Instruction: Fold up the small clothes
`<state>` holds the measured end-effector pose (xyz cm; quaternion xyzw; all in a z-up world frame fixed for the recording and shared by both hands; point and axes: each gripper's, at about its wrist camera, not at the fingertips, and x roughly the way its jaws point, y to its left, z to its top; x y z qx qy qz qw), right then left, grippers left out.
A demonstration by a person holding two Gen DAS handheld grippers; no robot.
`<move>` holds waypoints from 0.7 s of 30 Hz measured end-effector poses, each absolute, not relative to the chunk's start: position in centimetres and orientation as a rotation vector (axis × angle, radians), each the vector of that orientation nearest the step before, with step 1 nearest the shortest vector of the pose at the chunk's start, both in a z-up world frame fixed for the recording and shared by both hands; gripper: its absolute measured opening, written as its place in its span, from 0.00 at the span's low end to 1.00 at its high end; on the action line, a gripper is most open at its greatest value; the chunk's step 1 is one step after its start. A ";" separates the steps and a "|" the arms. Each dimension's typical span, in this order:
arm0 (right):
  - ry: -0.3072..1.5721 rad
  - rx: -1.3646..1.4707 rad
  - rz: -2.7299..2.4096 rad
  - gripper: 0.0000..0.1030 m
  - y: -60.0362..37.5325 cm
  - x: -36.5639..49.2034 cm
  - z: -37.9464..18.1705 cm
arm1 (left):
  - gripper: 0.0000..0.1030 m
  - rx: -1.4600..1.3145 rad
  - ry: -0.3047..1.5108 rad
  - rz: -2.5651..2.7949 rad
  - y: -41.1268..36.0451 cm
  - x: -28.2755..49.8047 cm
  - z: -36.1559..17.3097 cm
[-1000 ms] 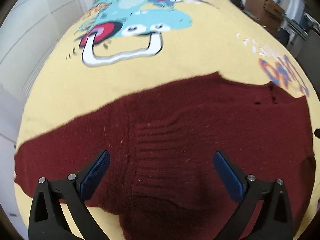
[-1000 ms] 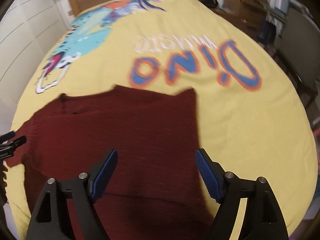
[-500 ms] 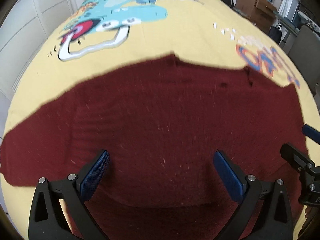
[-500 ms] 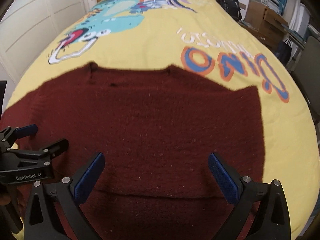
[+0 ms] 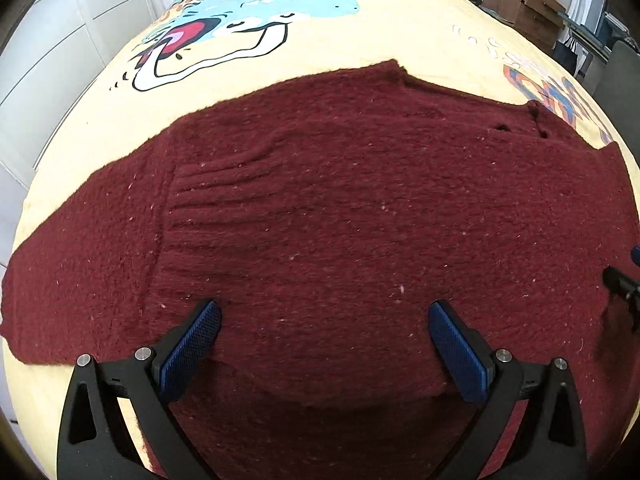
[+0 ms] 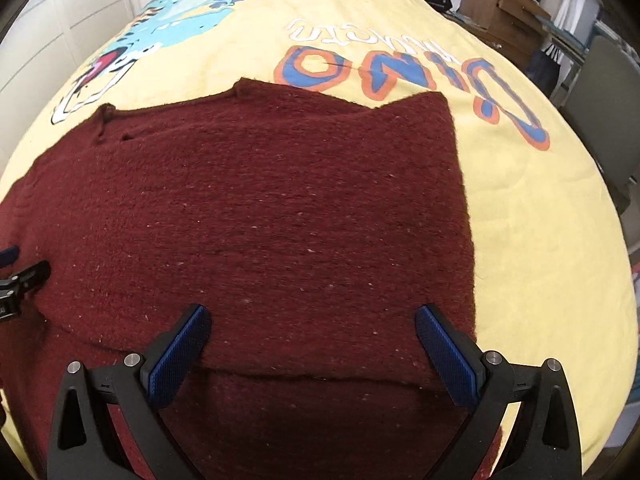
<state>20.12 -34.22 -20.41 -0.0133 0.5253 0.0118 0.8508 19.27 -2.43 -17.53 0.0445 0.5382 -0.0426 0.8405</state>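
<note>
Your maroon sweater (image 5: 340,208) lies flat on the bed (image 6: 540,208), long axis nine to three. Both grippers, left (image 5: 324,320) and right (image 6: 312,320), hover with fingers spread wide, holding nothing.

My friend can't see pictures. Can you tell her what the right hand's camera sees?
A dark red knitted sweater lies spread on a yellow bedspread printed with a cartoon dinosaur and the word DINO. The right gripper hangs open just above the sweater's folded near edge, holding nothing. The tip of the left gripper peeks in at the left.
</note>
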 end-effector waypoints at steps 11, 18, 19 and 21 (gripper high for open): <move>1.116 0.017 0.068 1.00 -34.2 19.2 -19.8 | 0.99 0.057 1.166 -0.120 -1.7 20.1 -17.2; 1.064 0.014 0.090 1.00 -33.7 16.3 -15.1 | 0.99 -0.088 1.148 -0.080 2.8 19.0 -13.5; 1.061 0.010 0.092 1.00 -33.6 16.0 -14.7 | 0.99 -0.120 1.133 -0.038 4.4 18.8 -12.8; 1.052 -0.001 0.097 1.00 -33.4 15.3 -13.7 | 0.99 -0.182 1.106 0.019 7.0 18.0 -11.6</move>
